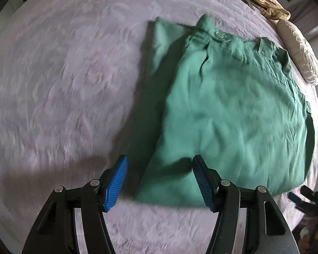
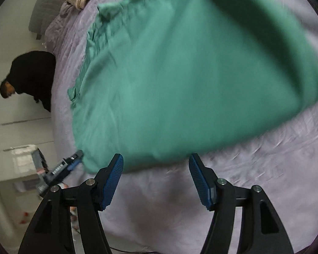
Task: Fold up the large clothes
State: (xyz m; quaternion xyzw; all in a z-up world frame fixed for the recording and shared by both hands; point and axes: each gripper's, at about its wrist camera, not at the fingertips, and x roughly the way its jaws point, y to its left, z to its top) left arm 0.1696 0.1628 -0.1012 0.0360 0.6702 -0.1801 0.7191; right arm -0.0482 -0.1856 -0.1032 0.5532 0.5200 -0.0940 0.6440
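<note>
Both sets of jaws stand wide apart with nothing between them: the left gripper (image 1: 159,182) hangs over the near bottom corner of the folded green cloth trousers (image 1: 229,110), and the right gripper (image 2: 156,180) hangs just off their near edge over the soft pale purple bed cover (image 1: 59,84). The trousers lie flat ahead of both grippers, long way running from the near fold up to the waistband, and both look about as close. I count one pair of trousers, two grippers, and two cream pillows (image 1: 301,55) at the far edge.
</note>
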